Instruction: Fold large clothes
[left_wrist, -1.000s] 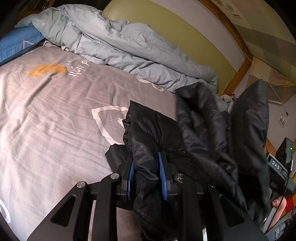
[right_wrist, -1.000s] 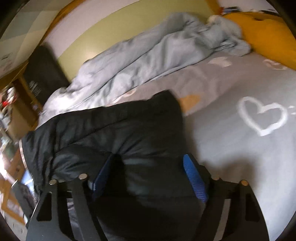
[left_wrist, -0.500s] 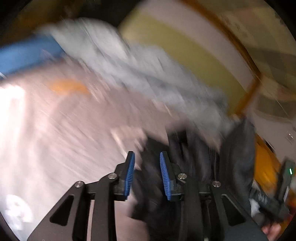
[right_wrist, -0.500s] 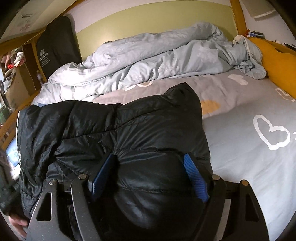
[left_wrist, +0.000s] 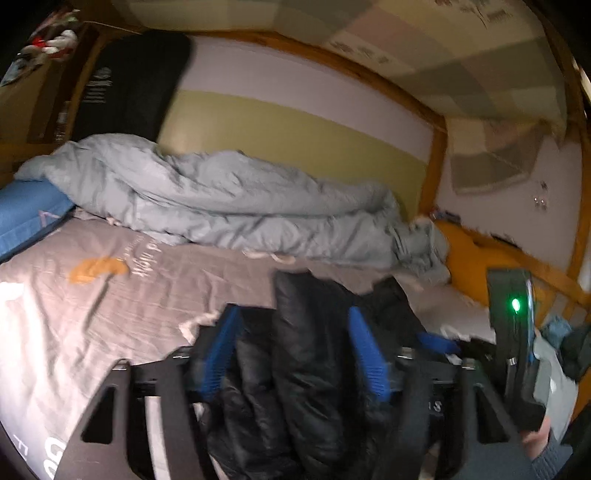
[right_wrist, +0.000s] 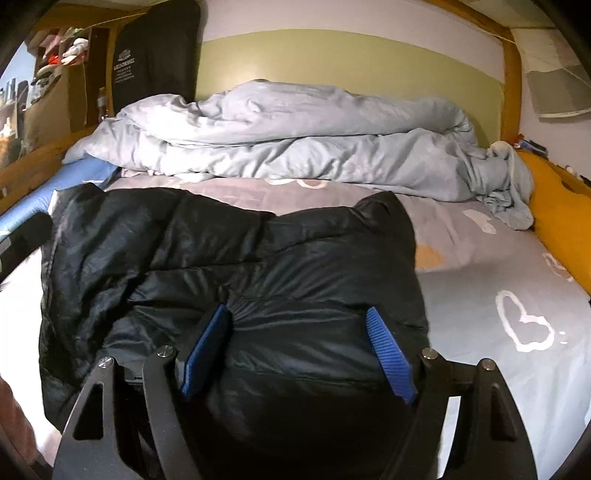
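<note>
My left tool (left_wrist: 291, 343) stands with its blue ribbed pads (left_wrist: 218, 350) spread wide, and a thick fold of the black quilted puffer jacket (left_wrist: 295, 369) bulges up between them; the fabric fills the gap without either pad pinching it. The view from this tool is slightly smeared, so fine detail is lost. Just to the right of it I see the other handheld device with a green light (left_wrist: 515, 304) and a bit of the person's hand (left_wrist: 535, 439) below.

My right tool (right_wrist: 295, 350) is likewise spread wide, its blue pads (right_wrist: 388, 358) resting to either side of a puffed mound of the same jacket (right_wrist: 229, 266), which lies between them uncompressed. From there the jacket spreads forward and to the left across the bed, its far edge rumpled, one corner rising just ahead and right of the tool.

Beneath the jacket lies the grey bedsheet printed with white hearts and orange patches (right_wrist: 517, 295); a white heart sits to the right of the right tool. Farther ahead a crumpled pale blue-grey duvet (right_wrist: 295, 140) is heaped along the green and white wall (right_wrist: 332, 59). A yellow-orange cushion (right_wrist: 557, 214) lines the far right, a blue pillow (left_wrist: 26, 214) the far left, with a black hanging bag (right_wrist: 155, 55) above it.
</note>
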